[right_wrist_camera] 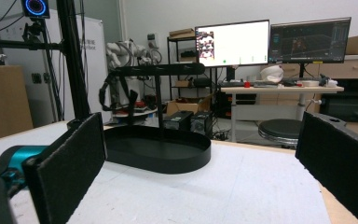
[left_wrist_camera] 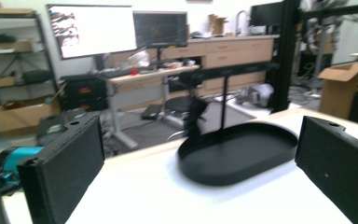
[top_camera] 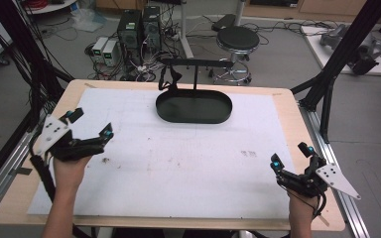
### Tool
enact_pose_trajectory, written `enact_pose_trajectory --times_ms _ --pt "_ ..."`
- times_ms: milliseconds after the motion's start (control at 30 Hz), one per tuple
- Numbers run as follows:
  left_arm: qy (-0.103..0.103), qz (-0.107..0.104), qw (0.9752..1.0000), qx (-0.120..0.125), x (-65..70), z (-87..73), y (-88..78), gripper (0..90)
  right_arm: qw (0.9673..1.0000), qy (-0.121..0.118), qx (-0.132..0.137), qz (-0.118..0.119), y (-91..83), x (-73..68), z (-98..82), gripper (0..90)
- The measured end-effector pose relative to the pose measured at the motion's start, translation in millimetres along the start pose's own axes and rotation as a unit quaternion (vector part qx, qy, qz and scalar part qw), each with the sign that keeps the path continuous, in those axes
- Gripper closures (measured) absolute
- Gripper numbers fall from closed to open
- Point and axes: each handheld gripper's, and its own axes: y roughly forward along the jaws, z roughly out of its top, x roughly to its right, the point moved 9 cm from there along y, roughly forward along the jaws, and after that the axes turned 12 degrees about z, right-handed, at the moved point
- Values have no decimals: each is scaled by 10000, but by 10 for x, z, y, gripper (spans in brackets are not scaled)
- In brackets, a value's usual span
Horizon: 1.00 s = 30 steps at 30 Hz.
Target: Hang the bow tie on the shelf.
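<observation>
Resting near the left edge of the tabletop (top_camera: 188, 218), your left claw (top_camera: 92, 124) has its jaws spread wide, holding nothing. Your right claw (top_camera: 290, 157) sits near the right edge, jaws likewise apart and empty. Between them the white sheet (top_camera: 178, 163) lies bare. At the far edge, well apart from both claws, stands the black oval tray (top_camera: 194, 106) with its upright hanger stand (top_camera: 194, 69).
</observation>
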Motion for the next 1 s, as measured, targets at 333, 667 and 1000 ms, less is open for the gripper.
enact_pose_trajectory --times_ms 333,667,1000 --pt "-36 275 9996 15 -324 -413 -433 17 9997 -175 -146 -63 55 -45 -35 10" --pt "-256 485 9985 -75 -495 -729 -533 17 9995 -220 -194 -145 72 -53 -74 10" --pt "-302 495 9983 5 -540 -800 -561 17 9988 -341 -285 -210 116 -79 -126 10"
